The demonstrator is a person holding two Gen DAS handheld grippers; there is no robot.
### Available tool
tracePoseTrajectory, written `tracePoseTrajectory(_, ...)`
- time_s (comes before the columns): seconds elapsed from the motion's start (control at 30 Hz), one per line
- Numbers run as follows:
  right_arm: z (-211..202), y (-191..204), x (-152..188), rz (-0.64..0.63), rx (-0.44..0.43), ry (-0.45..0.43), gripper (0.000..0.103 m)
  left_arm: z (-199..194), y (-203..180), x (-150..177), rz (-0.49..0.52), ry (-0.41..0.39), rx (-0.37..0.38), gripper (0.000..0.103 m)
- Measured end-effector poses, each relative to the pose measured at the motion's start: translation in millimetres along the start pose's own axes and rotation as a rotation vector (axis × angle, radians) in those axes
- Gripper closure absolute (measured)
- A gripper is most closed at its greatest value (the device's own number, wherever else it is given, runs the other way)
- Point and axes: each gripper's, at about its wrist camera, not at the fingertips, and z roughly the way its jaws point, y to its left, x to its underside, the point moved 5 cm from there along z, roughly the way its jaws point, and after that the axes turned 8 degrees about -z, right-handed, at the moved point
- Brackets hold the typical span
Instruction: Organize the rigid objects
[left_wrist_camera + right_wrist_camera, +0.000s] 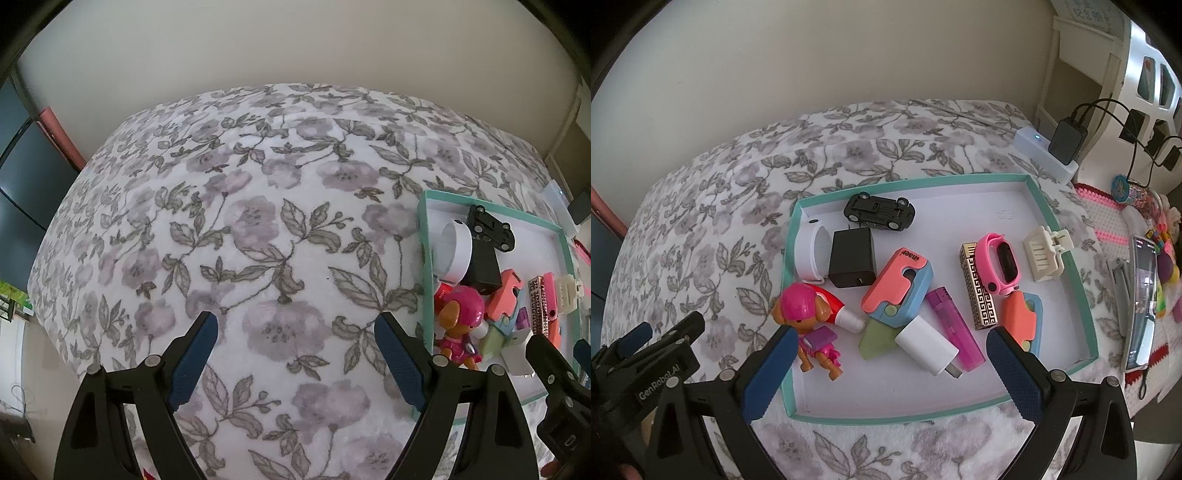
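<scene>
A teal-rimmed white tray [1067,236] lies on the floral bedspread and holds several small objects: a black toy car [879,211], a black charger [852,263], a white ring [809,254], a pink dog figure [809,325], a pink and blue gadget [897,284], a purple lighter [955,332], a white plug [927,349], a patterned gold lighter [979,291], a pink watch [1001,262] and a cream hair clip [1047,253]. My right gripper [890,373] is open and empty above the tray's near side. My left gripper [295,358] is open and empty over bare bedspread, left of the tray [424,240].
The floral bedspread [258,221] spreads wide to the left of the tray. At the right are a white power strip with black adapters [1045,153], a phone [1143,306] and toys on a crocheted mat [1108,221]. A wall runs behind the bed.
</scene>
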Motion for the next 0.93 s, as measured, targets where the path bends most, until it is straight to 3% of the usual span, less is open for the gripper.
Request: tracePoseTrajectory(0.93,2.2,-0.5,0.4,-0.004,-0.001,0.005,0.0,-1.4,0.6,-1.6,0.0,-0.009,-0.012,0.016)
